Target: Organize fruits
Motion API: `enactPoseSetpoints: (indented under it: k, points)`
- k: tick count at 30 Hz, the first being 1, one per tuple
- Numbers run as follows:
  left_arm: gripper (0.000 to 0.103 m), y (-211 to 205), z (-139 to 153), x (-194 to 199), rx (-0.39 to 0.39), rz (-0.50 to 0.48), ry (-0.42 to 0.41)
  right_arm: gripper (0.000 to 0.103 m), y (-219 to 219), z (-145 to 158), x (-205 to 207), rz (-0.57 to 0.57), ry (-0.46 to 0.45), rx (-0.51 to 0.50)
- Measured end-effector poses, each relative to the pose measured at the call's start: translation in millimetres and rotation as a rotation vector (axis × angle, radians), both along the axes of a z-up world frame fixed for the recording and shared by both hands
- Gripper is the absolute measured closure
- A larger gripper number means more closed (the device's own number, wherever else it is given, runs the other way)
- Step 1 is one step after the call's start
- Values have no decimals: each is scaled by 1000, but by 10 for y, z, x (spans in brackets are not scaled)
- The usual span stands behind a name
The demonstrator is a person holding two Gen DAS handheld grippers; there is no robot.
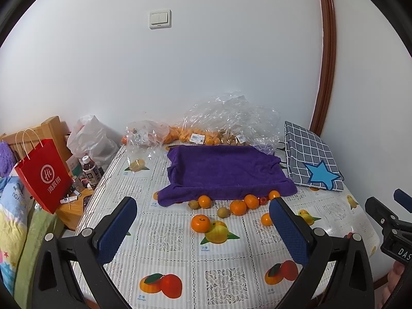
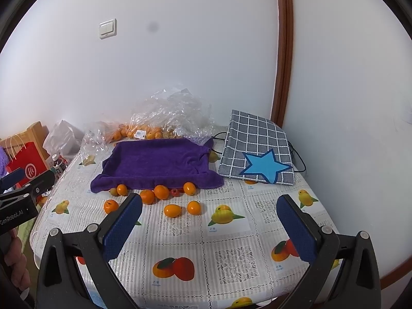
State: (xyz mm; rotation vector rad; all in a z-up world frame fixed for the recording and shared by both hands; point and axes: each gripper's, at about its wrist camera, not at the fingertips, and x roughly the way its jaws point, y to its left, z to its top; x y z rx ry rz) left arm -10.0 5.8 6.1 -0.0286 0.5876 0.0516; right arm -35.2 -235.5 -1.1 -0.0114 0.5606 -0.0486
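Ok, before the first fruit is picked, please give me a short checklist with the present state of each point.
1. Left claw open, holding nothing: ok.
2. Right claw open, holding nothing: ok.
3. Loose oranges within view on the table: ok.
4. Purple towel tray free of fruit: ok.
5. Nearest orange clear of neighbours for gripping: not ok, a small orange touches it.
6. Small red fruit, what it is: cannot tell.

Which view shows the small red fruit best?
The right wrist view: the red fruit sits in the open between two oranges at the purple towel edge, near frame center. The left wrist view shows it too, smaller and crowded by the left gripper's finger.
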Motion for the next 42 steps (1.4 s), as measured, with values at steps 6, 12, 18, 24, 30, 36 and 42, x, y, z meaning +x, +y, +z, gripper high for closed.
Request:
enactPoseSetpoints:
  k: [6, 12, 18, 24, 30, 36, 42]
  points:
    - [0, 19, 8, -18, 7, -2, -3, 0, 9, 22, -7, 3, -7, 5]
    - [0, 30, 8, -32, 9, 1, -7, 0, 53, 39, -12, 8, -14, 16]
    - [0, 129, -19, -73, -8, 11, -15, 0, 102, 11, -31, 4, -25, 4]
    - [0, 247, -8, 9, -34, 30, -11, 1, 139, -7, 63, 7, -10, 0]
    - [0, 302, -32, 134, -39, 21, -8, 1, 172, 42, 175, 8, -16, -10]
    - [3, 383, -96, 286, -33, 26, 6, 9, 190, 48, 279, 24, -16, 16]
    - [18, 556, -319, 429, -72, 43, 45, 24, 150, -219, 514, 70, 29, 37]
